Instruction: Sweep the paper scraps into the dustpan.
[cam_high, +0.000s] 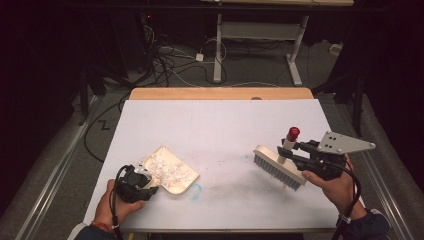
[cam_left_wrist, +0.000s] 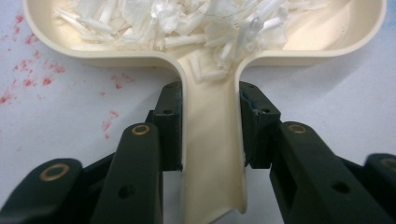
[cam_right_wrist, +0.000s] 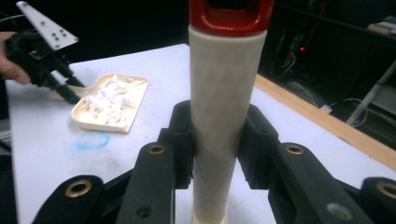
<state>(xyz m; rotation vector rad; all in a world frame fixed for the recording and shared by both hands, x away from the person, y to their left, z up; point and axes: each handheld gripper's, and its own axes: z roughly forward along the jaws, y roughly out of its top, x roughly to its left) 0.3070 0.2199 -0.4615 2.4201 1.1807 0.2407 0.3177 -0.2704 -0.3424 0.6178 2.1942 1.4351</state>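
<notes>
A cream dustpan (cam_high: 170, 172) lies on the white table at the front left, holding a heap of clear plastic scraps (cam_high: 167, 169). My left gripper (cam_high: 148, 183) is shut on the dustpan's handle (cam_left_wrist: 212, 140), a pad on each side; the scraps (cam_left_wrist: 187, 23) pile up in the pan ahead. At the right, my right gripper (cam_high: 296, 152) is shut on the cream handle (cam_right_wrist: 224, 112) of a brush with a red cap (cam_high: 293, 133). The brush head (cam_high: 279, 167) hangs tilted over the table, grey bristles facing left and down. In the right gripper view the dustpan (cam_right_wrist: 110, 101) and left gripper (cam_right_wrist: 70, 91) lie far left.
The white table sheet (cam_high: 220, 125) has a faint blue ring (cam_high: 196, 192) by the dustpan and red specks (cam_left_wrist: 32, 79) beside it. A wooden edge (cam_high: 220, 93) runs along the far side. Beyond are cables and desk legs (cam_high: 218, 50) on the floor.
</notes>
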